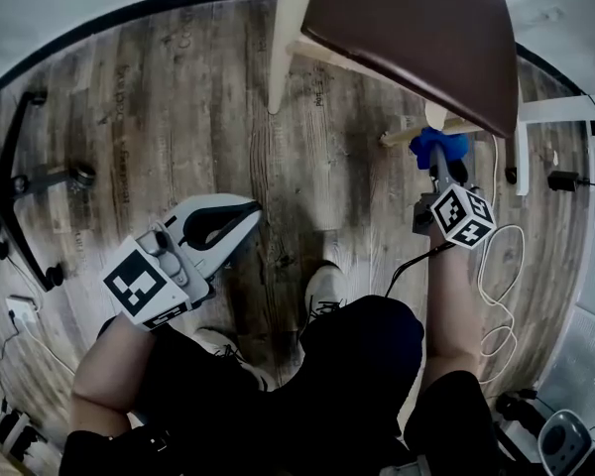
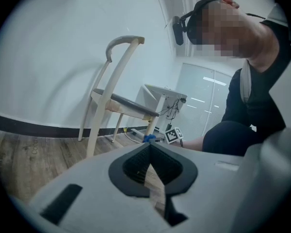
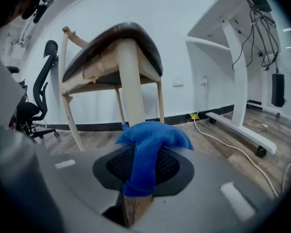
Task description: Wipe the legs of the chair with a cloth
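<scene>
**One cloth, one chair, two grippers: the cloth held at a chair leg**

We show a single chair [image 1: 416, 28] standing upright on the wood floor [image 1: 178, 117]. It has a brown seat and pale wooden legs. In the right gripper view we count four legs, each with its long axis near vertical and splaying slightly outward toward the floor. The nearest leg [image 3: 130, 81] rises directly behind the one blue cloth [image 3: 153, 140].

The right gripper [image 3: 145, 169] has its jaws closed on this cloth. A narrow strip of fabric runs down between the pads, its long axis following the jaw line. The bunched head of the cloth spreads beyond the tips and points at the nearest leg. From the head view, the cloth [image 1: 438, 147] sits below the seat's right corner, beside a horizontal rail [image 1: 416, 135]. It lies just at the leg, though we cannot confirm contact.

The left gripper [image 1: 246, 216] is held low and well apart from the chair, over the floor near the person's shoe [image 1: 322, 291]. Its own view shows the left gripper [image 2: 150, 164] with the jaw tips brought together and nothing between them. One white cable [image 1: 496, 286] loops on the floor at the right.
</scene>
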Demonstrator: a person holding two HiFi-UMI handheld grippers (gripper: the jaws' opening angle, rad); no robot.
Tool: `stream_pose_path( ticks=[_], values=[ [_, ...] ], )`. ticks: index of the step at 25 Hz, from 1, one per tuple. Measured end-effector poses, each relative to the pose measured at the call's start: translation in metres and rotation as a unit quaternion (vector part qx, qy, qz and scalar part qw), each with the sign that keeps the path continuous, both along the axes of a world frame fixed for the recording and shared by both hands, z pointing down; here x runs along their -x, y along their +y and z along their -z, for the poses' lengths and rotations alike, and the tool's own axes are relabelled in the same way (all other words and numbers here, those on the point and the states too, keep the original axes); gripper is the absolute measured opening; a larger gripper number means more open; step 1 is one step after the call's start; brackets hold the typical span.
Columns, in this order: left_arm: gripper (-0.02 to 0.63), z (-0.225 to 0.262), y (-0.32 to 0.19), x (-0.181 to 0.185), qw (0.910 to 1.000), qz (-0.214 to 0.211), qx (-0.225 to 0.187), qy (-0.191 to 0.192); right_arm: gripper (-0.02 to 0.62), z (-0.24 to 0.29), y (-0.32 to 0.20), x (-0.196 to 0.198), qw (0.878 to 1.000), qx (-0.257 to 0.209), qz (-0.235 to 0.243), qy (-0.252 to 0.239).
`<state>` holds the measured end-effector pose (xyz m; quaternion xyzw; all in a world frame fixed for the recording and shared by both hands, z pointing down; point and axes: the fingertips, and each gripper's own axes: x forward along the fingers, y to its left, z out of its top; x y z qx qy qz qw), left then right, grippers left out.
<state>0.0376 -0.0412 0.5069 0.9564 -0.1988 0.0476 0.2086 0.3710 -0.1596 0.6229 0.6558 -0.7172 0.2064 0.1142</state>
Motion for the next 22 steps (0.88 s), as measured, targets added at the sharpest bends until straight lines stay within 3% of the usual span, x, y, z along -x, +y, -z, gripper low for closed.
stream_pose_path(
  ticks=[7, 14, 19, 22],
  values=[
    [0.008, -0.009, -0.005, 0.012, 0.9995, 0.023, 0.006, -0.02, 0.098, -0.095, -0.001, 0.0, 0.997, 0.078, -0.012, -0.004],
    [0.008, -0.008, -0.005, 0.021, 0.9987, 0.046, 0.015, -0.017, 0.098, -0.175, -0.005, 0.002, 0.986, 0.165, -0.001, -0.002],
    [0.008, -0.01, -0.005, 0.023, 0.9981, 0.054, 0.022, -0.019, 0.098, -0.214, -0.006, 0.004, 0.975, 0.222, 0.004, 0.014],
    [0.008, -0.012, -0.007, 0.026, 0.9979, 0.057, 0.023, -0.019, 0.101, -0.222, -0.007, 0.004, 0.972, 0.234, 0.007, 0.021]
  ],
)
